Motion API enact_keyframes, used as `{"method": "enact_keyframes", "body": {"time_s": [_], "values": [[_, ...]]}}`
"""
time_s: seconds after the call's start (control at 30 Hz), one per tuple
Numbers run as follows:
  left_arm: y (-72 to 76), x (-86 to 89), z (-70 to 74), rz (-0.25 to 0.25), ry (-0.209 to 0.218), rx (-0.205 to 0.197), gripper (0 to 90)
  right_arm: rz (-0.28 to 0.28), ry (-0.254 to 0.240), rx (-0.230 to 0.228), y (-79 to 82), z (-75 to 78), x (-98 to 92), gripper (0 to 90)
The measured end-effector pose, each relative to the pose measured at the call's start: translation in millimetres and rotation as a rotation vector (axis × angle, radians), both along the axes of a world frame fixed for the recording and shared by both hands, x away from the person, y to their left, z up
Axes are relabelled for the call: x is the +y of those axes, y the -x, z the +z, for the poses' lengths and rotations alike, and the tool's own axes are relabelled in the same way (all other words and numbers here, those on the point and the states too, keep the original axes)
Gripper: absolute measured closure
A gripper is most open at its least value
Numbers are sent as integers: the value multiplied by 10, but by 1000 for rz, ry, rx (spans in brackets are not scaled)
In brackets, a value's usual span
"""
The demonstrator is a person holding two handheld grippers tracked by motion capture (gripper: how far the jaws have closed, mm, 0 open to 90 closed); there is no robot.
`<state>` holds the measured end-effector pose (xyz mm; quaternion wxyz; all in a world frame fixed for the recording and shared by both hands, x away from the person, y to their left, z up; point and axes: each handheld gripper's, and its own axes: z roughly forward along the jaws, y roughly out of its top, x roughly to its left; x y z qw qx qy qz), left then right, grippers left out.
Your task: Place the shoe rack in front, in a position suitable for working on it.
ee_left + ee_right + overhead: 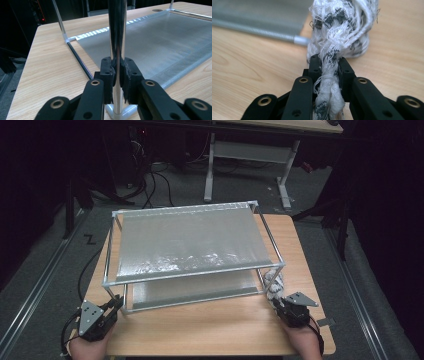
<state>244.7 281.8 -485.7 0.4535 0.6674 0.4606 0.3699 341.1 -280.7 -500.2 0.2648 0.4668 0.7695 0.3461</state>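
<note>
A metal tube frame [195,272] with two grey mesh shelves stands on a wooden table [210,327]. At the frame's front left corner my left gripper [117,301] is shut on the upright post. In the left gripper view the jaws [117,65] clamp that shiny post [117,30] just above its white corner joint. My right gripper [278,304] is at the front right corner, shut on a frayed white-and-black braided rope [273,283]. The right gripper view has the rope [339,27] running up from the pinched jaws [329,64] to a bundle beside the frame's lower bar [262,32].
The lower mesh shelf [162,42] lies just above the tabletop [50,62]. Bare wood runs along the table's front edge between my two hands. Beyond the table is a dark floor with cables [150,185] and a white desk leg [209,170].
</note>
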Motion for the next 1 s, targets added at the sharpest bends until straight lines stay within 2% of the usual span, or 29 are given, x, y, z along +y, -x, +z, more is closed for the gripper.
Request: {"method": "enact_keyframes", "body": {"time_s": [0.33, 0.43, 0.63, 0.73, 0.77, 0.8, 0.87, 1.0], "values": [[0, 0, -1, 0, 3, 0, 798, -3, -8, 0, -1, -5, -5, 779], [-2, -4, -2, -2, 3, 0, 798, -1, -15, -12, 8, 22, 0, 779], [-6, -11, -4, -5, 2, -3, 798, 0, -42, -80, 68, 205, 0, 780], [-7, -11, -4, -5, 1, -3, 797, 1, -69, -131, 103, 335, -22, 780], [-7, -11, -4, -5, 1, -3, 798, 1, -69, -131, 103, 335, -22, 780], [-7, -12, -4, -5, 1, -3, 798, -1, -84, -168, 126, 424, -32, 780], [-7, -12, -4, -5, 1, -3, 798, -2, -91, -179, 136, 458, -36, 780], [-7, -12, -5, -5, 0, -4, 798, 3, -119, -266, 212, 670, -40, 780]]}}
